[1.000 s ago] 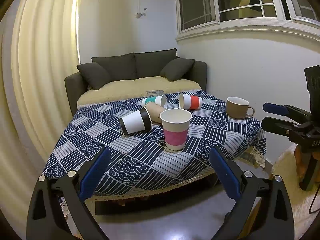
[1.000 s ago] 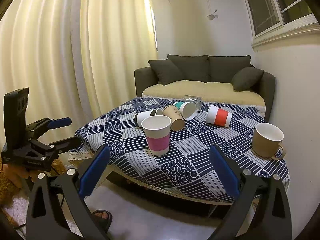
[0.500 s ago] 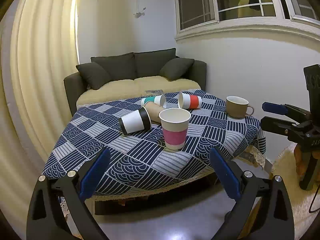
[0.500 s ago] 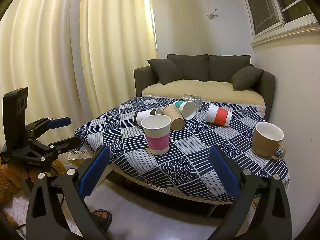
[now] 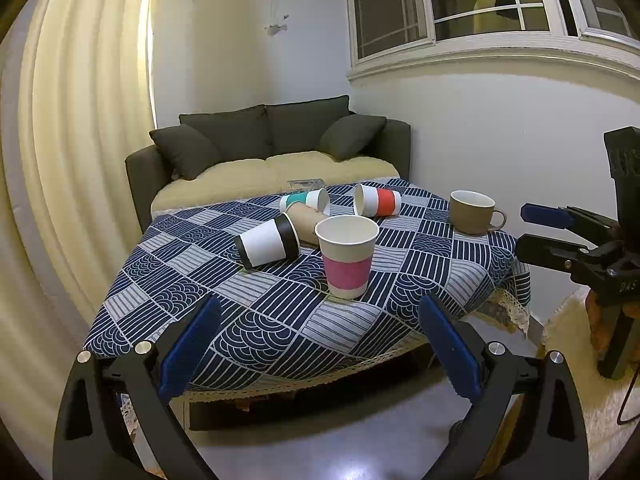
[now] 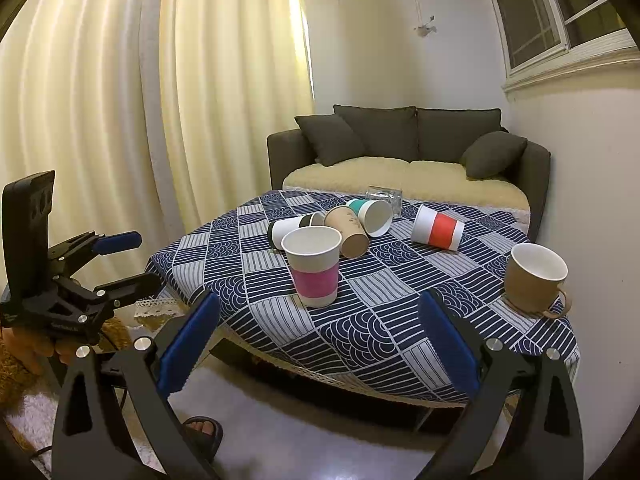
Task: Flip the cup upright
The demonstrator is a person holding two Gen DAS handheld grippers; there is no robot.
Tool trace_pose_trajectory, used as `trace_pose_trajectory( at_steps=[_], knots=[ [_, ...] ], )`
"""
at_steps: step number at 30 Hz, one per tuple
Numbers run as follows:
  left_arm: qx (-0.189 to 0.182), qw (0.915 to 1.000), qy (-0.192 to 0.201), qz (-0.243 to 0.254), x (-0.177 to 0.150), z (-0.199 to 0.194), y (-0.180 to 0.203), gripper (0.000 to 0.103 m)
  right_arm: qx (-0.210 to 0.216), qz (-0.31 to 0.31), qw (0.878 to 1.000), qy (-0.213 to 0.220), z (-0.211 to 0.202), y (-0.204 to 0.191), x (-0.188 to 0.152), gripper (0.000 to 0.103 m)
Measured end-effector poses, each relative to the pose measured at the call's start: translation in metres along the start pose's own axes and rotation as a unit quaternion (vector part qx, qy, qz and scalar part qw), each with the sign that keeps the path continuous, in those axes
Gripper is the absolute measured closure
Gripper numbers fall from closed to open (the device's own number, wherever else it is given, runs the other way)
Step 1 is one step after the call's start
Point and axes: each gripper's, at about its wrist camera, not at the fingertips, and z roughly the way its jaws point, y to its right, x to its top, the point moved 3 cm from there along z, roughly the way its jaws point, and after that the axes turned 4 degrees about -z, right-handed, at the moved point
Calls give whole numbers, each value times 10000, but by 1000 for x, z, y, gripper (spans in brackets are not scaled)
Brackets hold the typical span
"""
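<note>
A pink-banded paper cup (image 5: 347,255) (image 6: 314,265) stands upright near the front of the patterned table (image 5: 256,320) (image 6: 400,320). Behind it lie on their sides a black-and-white cup (image 5: 267,241) (image 6: 290,229), a brown cup (image 5: 306,225) (image 6: 346,231), a teal cup (image 5: 306,201) (image 6: 370,216) and a red-banded cup (image 5: 377,199) (image 6: 437,227). My left gripper (image 5: 316,352) (image 6: 116,260) is open and empty, off the table's front edge. My right gripper (image 6: 318,346) (image 5: 538,232) is open and empty, also short of the table.
A brown ceramic mug (image 5: 473,213) (image 6: 534,280) stands upright at the table's right edge. A small glass (image 6: 385,196) stands at the far edge. A dark sofa (image 5: 272,152) is behind the table, curtains (image 6: 120,100) on the left, a wall on the right.
Both views have shifted very slightly; the cups have not moved and both grippers stay open.
</note>
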Motion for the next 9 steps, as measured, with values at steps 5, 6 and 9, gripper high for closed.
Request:
trace_pose_trajectory(
  at_steps=[5,6,9],
  knots=[
    [-9,10000,-16,35,-1,0,2,6,-3,7,10000,-3,0,0,0,5],
    [-6,10000,-13,40,-1,0,2,6,-4,6,10000,-8,1,0,0,5],
    [-14,10000,-16,38,-1,0,2,6,-2,9,10000,-21,1,0,0,5]
  ],
)
